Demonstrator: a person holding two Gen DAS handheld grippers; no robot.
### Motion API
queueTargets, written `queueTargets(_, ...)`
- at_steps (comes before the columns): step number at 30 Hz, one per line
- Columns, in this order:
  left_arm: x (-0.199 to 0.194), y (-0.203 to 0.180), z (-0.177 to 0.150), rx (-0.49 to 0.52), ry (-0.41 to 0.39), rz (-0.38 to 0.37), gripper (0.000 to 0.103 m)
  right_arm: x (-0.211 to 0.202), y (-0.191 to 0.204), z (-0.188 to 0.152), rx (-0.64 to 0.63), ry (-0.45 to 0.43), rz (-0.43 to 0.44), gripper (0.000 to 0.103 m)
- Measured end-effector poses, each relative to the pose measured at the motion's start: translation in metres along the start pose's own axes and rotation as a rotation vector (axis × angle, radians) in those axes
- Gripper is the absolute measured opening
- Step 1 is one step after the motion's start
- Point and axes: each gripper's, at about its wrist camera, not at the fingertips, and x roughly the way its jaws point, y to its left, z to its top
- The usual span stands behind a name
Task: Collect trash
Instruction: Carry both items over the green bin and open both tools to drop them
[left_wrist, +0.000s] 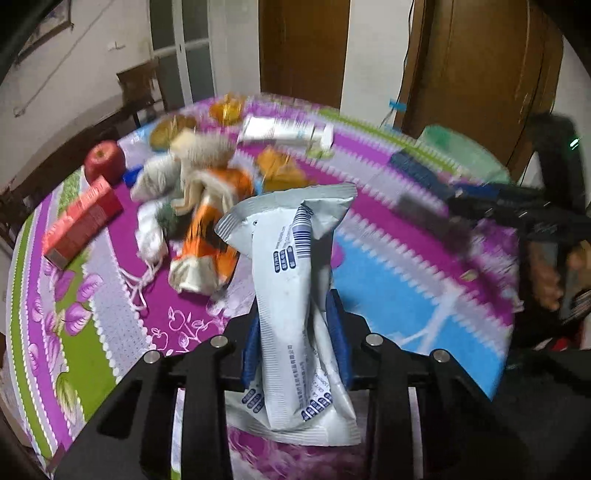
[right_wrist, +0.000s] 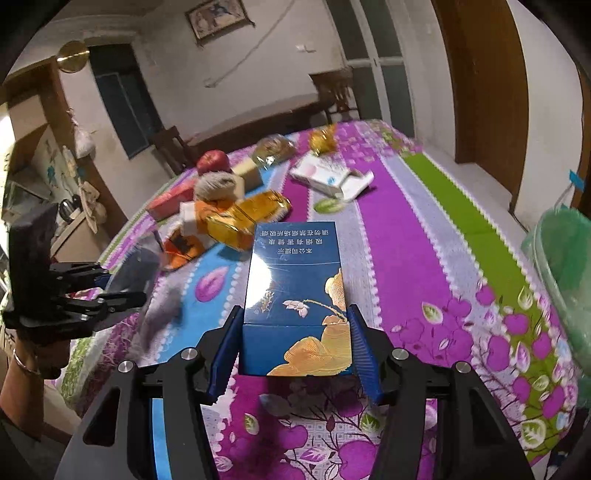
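Left wrist view, left to right. A red carton (left_wrist: 79, 221) lies on the bench (left_wrist: 388, 295), well to the left of the fingers, with a red apple (left_wrist: 104, 159) just beyond it. Nearer the middle, ahead and left of the fingers, sit a white drawstring pouch (left_wrist: 149, 229) and an orange-and-white snack bag (left_wrist: 208, 243). The left gripper (left_wrist: 295, 343) is clamped on a crumpled white wrapper with blue print (left_wrist: 286, 266); its blue finger pads (left_wrist: 252, 345) press the wrapper from both sides, and the wrapper stands up between them, its top flaring above the fingertips. Far beyond the fingers lies a white box (left_wrist: 284, 130). At the right edge, blurred, a hand (left_wrist: 550, 273) carries the other gripper.

Right wrist view, left to right. At the far left a hand (right_wrist: 40, 354) holds the left gripper, with a blurred grey shape at its tips. Ahead and left of the fingers lies a gold foil packet (right_wrist: 245, 218), the apple behind it. The right gripper (right_wrist: 295, 347) grips a blue cigarette pack with a gold flower design (right_wrist: 295, 295); both finger pads (right_wrist: 364, 350) bear on its sides, and the pack projects forward above the flowered cloth. Beyond the fingers, slightly right, lies an opened white box (right_wrist: 328, 177). At the far right, past the bench edge, stands a bin lined with a green bag (right_wrist: 561, 251).
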Motion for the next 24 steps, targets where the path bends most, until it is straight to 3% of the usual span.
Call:
queueTargets(4,-0.026,-0.022,0.028,-0.016,-0.078,0.000,0.032,-0.017,-0.003,0.009,-0.003,-0.044,0.027,0.057)
queueTargets(9,-0.026,-0.059,0.071,0.027,-0.126,-0.015,0.032,-0.050,-0.023,0.023,0.011,-0.109,0.018,0.057)
queueTargets(14,0.005,-0.102,0.121,0.063,-0.123,-0.057,0.032,-0.090,-0.060,0.037,0.034,-0.151,-0.048,0.057)
queueTargets(24,0.091,-0.203,0.213,0.166,-0.056,-0.196,0.032,-0.171,-0.174,0.049,0.150,-0.199,-0.277,0.057)
